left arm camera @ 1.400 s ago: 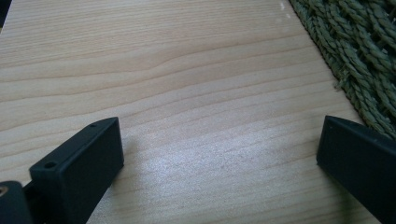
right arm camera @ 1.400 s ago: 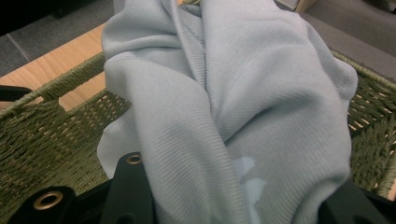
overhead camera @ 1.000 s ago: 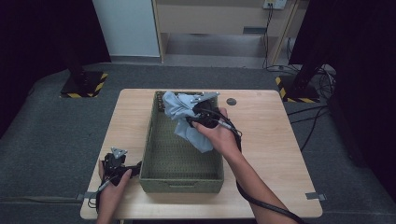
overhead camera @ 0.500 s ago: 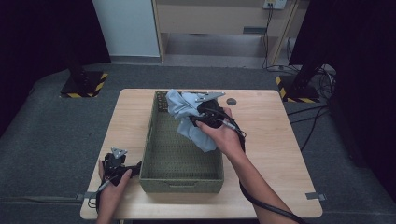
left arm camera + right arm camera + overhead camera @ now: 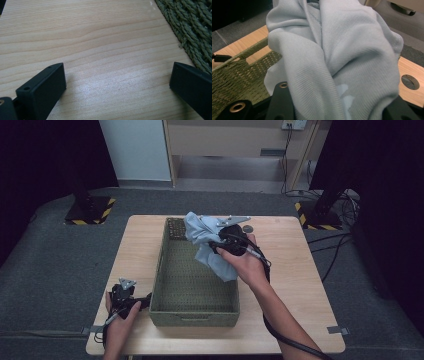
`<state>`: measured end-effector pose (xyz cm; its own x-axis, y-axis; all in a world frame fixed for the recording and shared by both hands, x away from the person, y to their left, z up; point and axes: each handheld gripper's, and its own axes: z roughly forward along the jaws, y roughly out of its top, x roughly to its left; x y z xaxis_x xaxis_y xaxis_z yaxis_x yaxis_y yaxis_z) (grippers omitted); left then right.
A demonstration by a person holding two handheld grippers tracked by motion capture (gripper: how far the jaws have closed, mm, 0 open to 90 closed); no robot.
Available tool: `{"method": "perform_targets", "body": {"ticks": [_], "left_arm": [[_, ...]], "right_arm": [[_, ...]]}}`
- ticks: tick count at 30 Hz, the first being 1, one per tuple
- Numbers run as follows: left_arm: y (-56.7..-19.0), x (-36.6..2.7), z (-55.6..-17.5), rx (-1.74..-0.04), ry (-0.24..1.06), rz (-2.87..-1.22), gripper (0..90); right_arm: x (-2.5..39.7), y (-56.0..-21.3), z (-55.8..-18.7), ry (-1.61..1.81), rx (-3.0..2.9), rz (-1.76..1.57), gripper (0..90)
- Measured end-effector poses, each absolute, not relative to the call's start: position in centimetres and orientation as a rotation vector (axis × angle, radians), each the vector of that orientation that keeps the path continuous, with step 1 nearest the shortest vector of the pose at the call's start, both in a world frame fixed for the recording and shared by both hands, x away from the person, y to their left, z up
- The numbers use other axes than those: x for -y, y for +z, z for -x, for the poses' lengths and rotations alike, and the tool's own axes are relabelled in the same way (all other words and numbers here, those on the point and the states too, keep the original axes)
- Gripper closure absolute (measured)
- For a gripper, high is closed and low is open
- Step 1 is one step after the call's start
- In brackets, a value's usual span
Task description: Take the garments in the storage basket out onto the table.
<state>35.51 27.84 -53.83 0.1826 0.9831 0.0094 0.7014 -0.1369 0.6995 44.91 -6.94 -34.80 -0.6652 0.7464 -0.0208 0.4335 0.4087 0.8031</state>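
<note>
High view: cloth (image 5: 212,251) bunched in right gripper (image 5: 221,245) above basket (image 5: 194,311)

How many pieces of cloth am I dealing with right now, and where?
1: a light blue cloth, bunched in the right claw above the far right part of the woven basket. Its folds could hide a second piece; the visible basket floor looks bare.

Right gripper (image 5: 216,243): jaw tips buried in the pale blue cloth (image 5: 337,57); grip looks closed, pads not visible. Cloth top cut by frame edge. Left gripper (image 5: 117,82): jaws cut off at btm. Basket (image 5: 192,30): corner only.
</note>
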Motion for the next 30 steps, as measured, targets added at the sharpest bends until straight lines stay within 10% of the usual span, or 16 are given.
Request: {"method": "perform_targets", "body": {"ticks": [30], "left_arm": [[-53.8,-27.8,-35.5,-1.578,0.653,-1.905,0.0]], "right_arm": [[10.3,-34.0,-43.8,1.145,-2.272,-1.013,56.0]]}}
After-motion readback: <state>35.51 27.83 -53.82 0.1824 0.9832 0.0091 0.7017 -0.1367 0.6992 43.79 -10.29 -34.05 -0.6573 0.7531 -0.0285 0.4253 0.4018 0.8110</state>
